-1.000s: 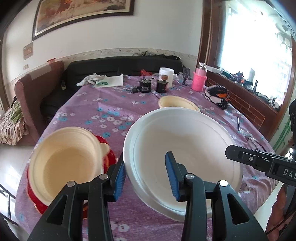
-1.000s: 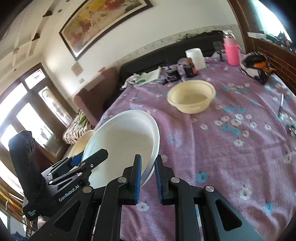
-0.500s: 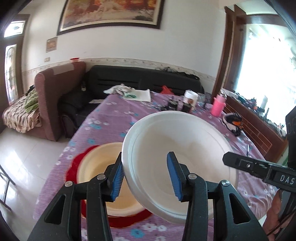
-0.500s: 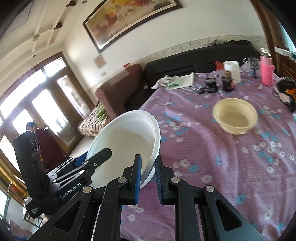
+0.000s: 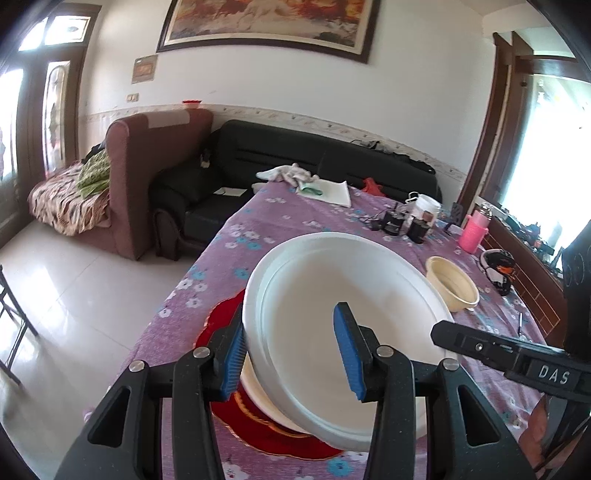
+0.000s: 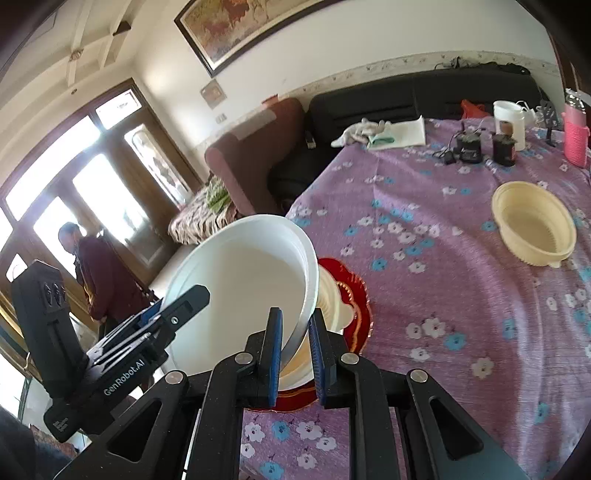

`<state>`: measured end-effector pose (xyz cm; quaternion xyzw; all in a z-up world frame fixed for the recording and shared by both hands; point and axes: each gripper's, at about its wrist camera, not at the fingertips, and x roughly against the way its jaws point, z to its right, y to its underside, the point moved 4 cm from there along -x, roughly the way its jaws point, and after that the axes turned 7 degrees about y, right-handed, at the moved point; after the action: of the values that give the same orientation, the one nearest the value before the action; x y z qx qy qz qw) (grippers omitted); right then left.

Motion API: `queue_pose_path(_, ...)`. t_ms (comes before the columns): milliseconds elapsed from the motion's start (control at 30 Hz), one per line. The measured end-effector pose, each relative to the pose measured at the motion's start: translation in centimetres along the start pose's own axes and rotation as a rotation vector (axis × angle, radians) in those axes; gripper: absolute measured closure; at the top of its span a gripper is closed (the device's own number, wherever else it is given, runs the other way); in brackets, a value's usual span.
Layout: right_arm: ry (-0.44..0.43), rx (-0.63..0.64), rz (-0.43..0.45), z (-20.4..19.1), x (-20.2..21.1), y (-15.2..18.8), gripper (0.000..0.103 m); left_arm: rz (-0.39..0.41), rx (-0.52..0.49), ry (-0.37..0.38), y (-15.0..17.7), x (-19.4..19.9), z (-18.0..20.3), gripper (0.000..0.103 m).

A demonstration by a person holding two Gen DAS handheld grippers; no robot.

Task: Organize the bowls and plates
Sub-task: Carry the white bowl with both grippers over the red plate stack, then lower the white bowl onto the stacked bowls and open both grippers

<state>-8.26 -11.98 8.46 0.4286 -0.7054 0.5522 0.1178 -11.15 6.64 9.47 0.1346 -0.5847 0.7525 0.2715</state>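
White plate [image 5: 351, 332], plain and glossy with a stepped rim, is tilted in the air over a cream bowl [image 6: 332, 306] that sits on a red plate [image 5: 266, 428] at the near edge of the purple floral tablecloth [image 6: 443, 295]. Right gripper [image 6: 295, 354] is clenched on its rim; left gripper [image 5: 291, 354] straddles the opposite rim, outer pad touching, inner pad clear, both angled down. Farther back: second cream bowl [image 6: 535, 225].

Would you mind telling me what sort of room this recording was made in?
Most likely a home living and dining room: a black sofa and brown armchair stand against the wall, a framed painting hangs above, and a table in a purple floral cloth holds dishes.
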Motion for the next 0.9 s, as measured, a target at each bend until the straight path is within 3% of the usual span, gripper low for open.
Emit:
queue_pose_path(233,0.015,0.002,-0.051,-0.2,-2.7,0.8,0.087,-0.043,0.032,-0.011,1.1,-1.6,-1.7,0.059)
queue_pose_path(900,0.033,-0.004,-0.067,0.2,-3.5,1.4,0.085,-0.065,0.047,-0.004,1.9,-2.8,-2.4,0.058)
